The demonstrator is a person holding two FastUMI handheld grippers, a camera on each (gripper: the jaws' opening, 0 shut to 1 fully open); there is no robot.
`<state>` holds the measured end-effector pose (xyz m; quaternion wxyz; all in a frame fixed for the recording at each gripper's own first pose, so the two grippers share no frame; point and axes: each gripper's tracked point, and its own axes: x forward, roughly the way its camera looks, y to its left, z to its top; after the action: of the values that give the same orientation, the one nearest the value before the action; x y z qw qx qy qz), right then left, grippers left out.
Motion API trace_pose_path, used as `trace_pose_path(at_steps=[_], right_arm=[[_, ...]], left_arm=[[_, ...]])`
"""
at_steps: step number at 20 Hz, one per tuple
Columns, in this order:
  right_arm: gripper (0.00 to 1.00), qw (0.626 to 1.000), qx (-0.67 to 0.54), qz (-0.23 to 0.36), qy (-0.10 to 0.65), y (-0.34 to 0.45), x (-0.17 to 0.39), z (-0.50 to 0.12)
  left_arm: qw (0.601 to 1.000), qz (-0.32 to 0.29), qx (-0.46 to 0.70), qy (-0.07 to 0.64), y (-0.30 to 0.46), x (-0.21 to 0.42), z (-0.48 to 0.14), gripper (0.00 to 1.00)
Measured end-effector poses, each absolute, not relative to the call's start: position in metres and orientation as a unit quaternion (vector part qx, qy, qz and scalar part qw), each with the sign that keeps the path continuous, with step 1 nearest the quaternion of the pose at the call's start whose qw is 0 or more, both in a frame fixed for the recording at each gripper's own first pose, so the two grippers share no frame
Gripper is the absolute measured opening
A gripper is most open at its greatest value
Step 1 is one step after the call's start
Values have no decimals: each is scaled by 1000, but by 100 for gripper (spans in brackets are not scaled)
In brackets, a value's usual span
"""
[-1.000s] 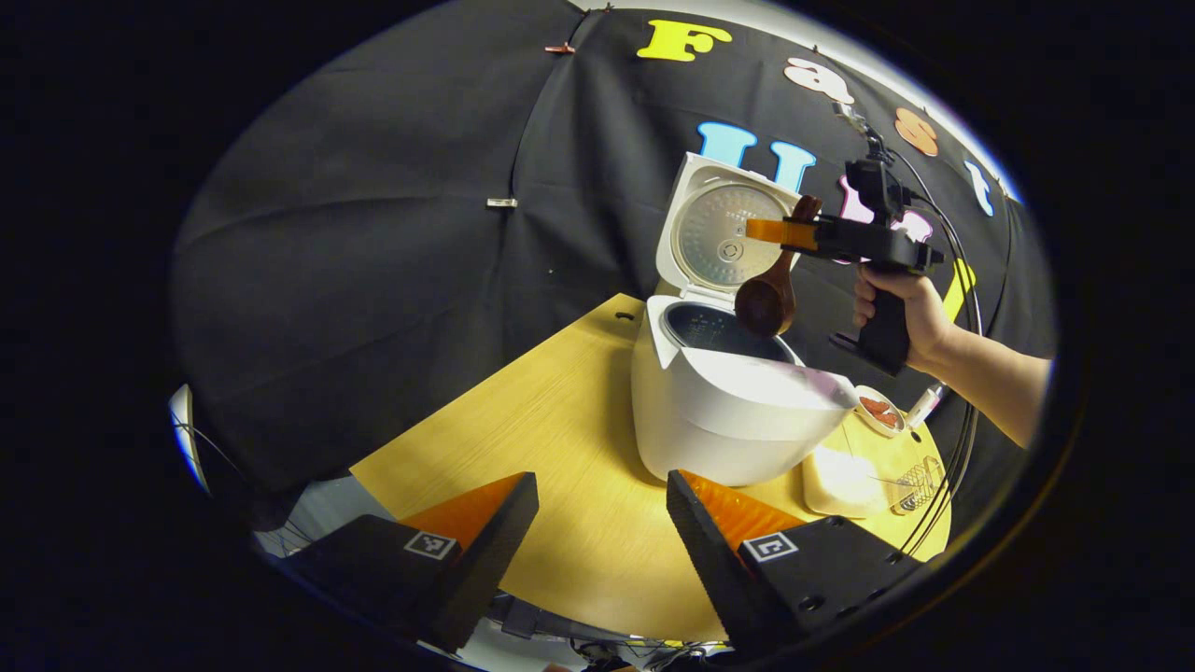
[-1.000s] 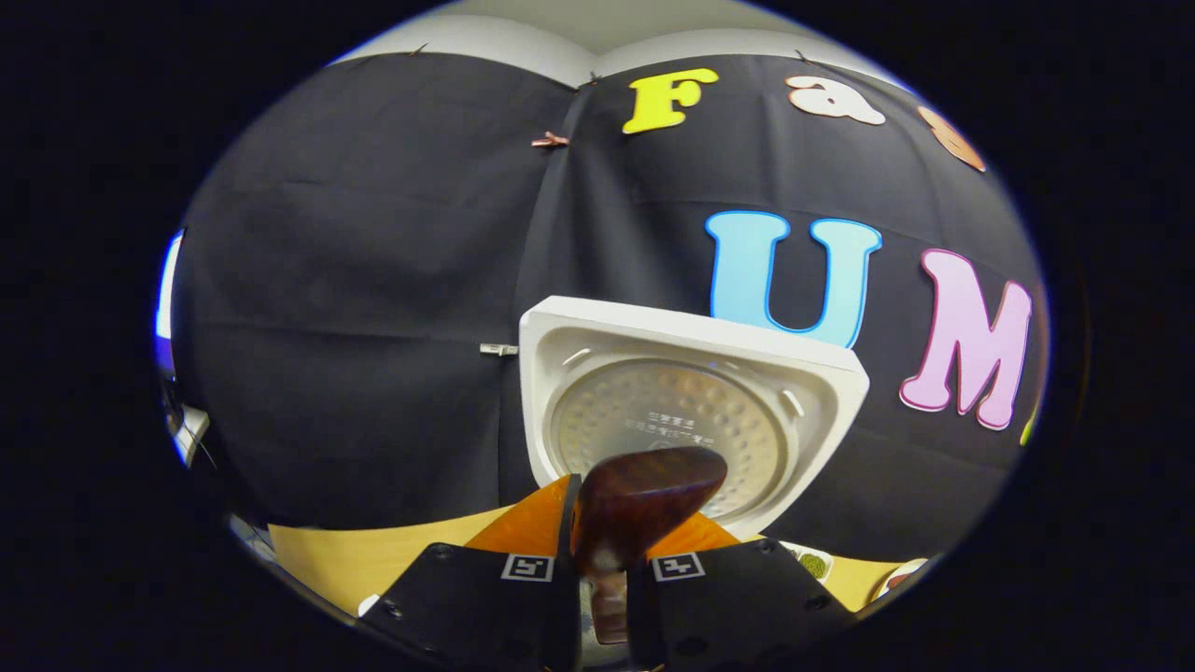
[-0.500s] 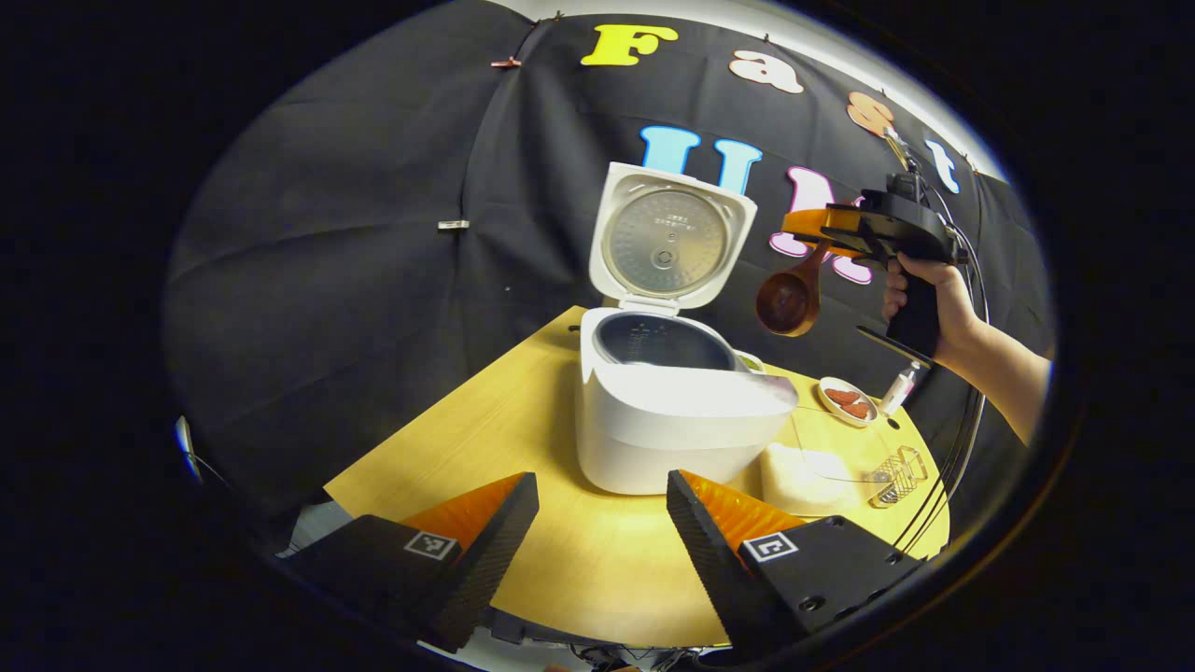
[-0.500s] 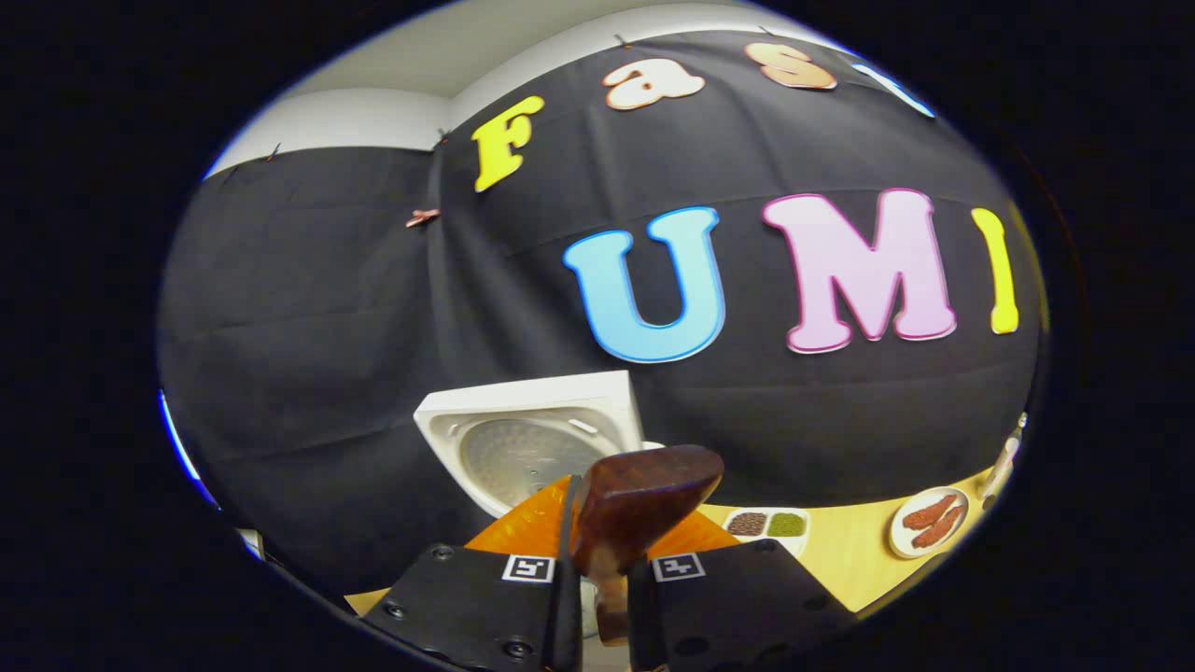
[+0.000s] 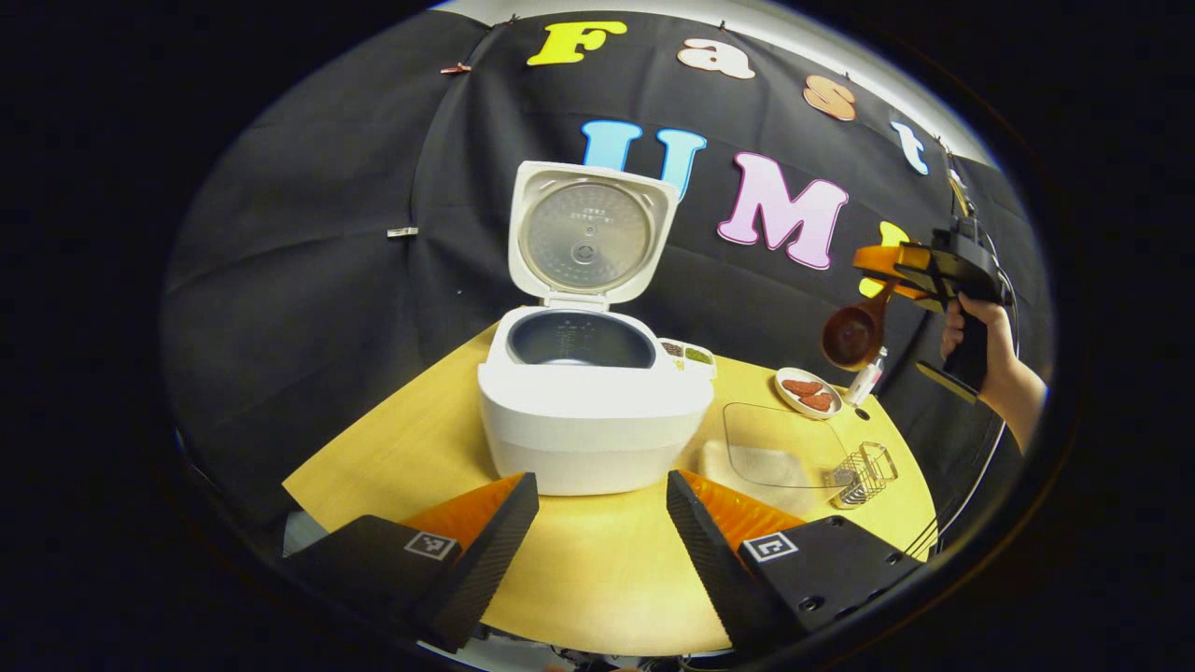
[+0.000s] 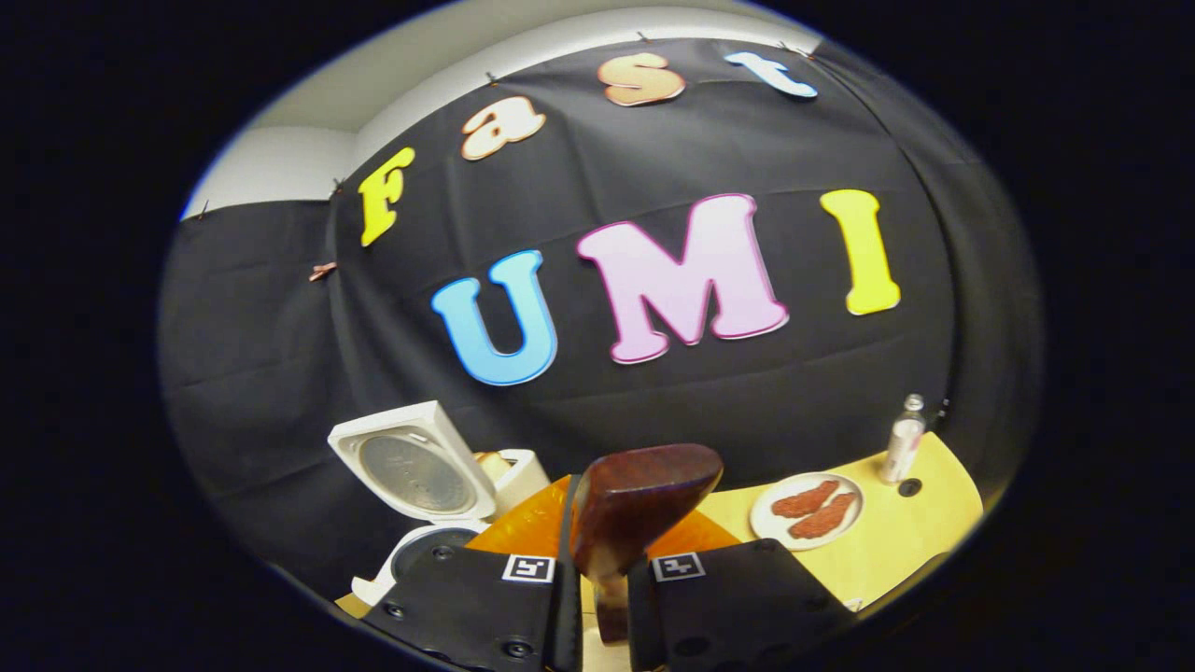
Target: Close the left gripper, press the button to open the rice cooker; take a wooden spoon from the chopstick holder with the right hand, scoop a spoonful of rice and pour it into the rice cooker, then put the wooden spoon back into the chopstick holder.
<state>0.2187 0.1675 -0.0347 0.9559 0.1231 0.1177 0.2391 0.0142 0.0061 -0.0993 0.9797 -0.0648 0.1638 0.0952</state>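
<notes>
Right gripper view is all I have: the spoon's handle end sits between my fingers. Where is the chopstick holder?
Observer: The chopstick holder, a wire basket, stands near the table's edge, beside the clear rice container.
Operator: How does the spoon hang?
Observer: The wooden spoon hangs bowl-down from the right hand-held gripper, in the air; I see no rice in the bowl.
Operator: Is the left side free?
Observer: The left hand-held gripper is open and holds nothing, facing the rice cooker.
</notes>
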Motion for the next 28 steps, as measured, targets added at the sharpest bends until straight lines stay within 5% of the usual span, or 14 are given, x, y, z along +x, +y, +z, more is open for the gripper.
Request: trace_pose_path(at_steps=[4,11,28], right_arm=[[18,972,105,170,122,85,232,-56],[23,972,123,132,152,14,220,-109],[26,950,214,79,215,-19,211,-229]], left_arm=[[981,87,-51,167,-25,28,-98,95],[981,70,-26,181,-73,44,-100,96],[980,92,-45,173,-88,63,-103,96]])
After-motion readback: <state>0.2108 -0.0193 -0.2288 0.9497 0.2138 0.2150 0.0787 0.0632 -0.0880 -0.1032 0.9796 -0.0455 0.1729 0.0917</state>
